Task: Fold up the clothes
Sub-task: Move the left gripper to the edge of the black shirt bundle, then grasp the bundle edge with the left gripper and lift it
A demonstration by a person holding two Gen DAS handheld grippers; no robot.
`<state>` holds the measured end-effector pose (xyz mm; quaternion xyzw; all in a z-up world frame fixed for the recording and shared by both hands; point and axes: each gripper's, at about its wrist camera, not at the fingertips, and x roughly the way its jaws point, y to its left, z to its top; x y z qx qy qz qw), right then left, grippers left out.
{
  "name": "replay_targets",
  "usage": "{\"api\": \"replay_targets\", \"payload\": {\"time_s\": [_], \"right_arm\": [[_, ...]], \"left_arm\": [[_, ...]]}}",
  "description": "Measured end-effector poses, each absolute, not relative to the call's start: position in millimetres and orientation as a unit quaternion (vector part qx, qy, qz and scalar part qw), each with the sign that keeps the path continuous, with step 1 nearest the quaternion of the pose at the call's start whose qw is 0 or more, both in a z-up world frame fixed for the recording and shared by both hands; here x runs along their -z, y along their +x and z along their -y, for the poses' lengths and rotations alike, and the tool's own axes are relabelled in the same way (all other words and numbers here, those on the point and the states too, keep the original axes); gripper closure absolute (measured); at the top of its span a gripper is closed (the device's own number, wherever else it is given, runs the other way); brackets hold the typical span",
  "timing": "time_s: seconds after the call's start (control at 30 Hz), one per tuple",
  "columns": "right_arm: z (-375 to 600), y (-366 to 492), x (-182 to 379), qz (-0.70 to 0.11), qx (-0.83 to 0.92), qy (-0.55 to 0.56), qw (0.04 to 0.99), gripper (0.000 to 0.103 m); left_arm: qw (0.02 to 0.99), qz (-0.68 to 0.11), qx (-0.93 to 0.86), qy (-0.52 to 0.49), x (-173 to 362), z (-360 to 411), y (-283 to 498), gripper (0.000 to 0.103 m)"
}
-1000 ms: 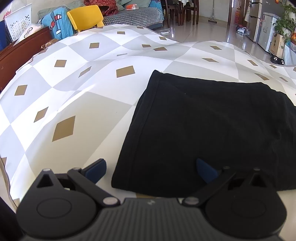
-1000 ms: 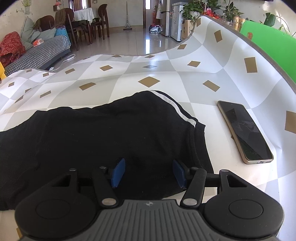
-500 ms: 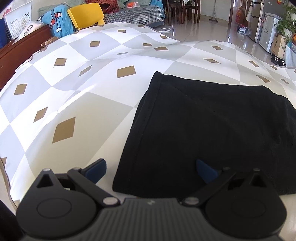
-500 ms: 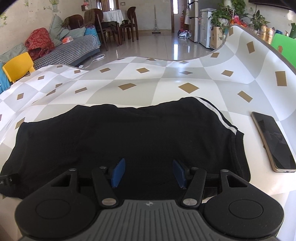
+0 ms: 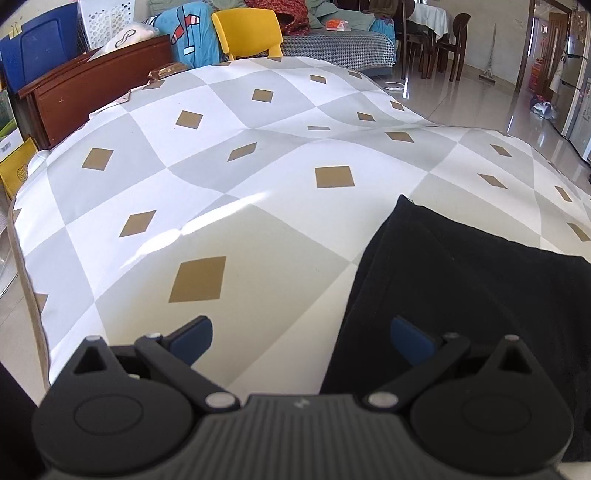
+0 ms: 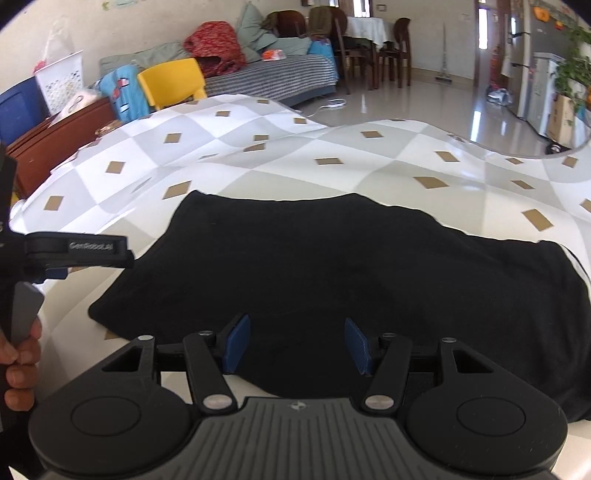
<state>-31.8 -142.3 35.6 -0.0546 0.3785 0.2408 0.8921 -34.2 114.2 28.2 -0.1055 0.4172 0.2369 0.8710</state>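
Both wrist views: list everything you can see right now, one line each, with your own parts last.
Black garment: one, black with a white stripe at its right end, lying flat on the table.
Tablecloth: one, white and grey checks with tan diamonds, covering the table.
Chair: one, yellow, behind the table's far edge.
Sofa: one, grey check, piled with cushions, against the far wall.
Wooden cabinet: one, reddish brown, beyond the table's left side.
Left gripper: open, blue pads, straddling the garment's left edge.
Right gripper: open, blue pads, over the garment's near edge.
Hand: one, holding the left gripper's handle.
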Motion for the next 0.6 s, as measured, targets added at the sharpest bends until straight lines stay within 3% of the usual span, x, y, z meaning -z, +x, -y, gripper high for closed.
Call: {"api": "replay_targets", "payload": {"time_s": [0.6], "right_arm": [[36.2, -65.7, -15.9, -0.333, -0.401, -0.157, 0.839, 0.048]], "left_arm": [[0.857, -0.425, -0.253, -0.143, -29.4, -146.9, -34.0, 0.000]]}}
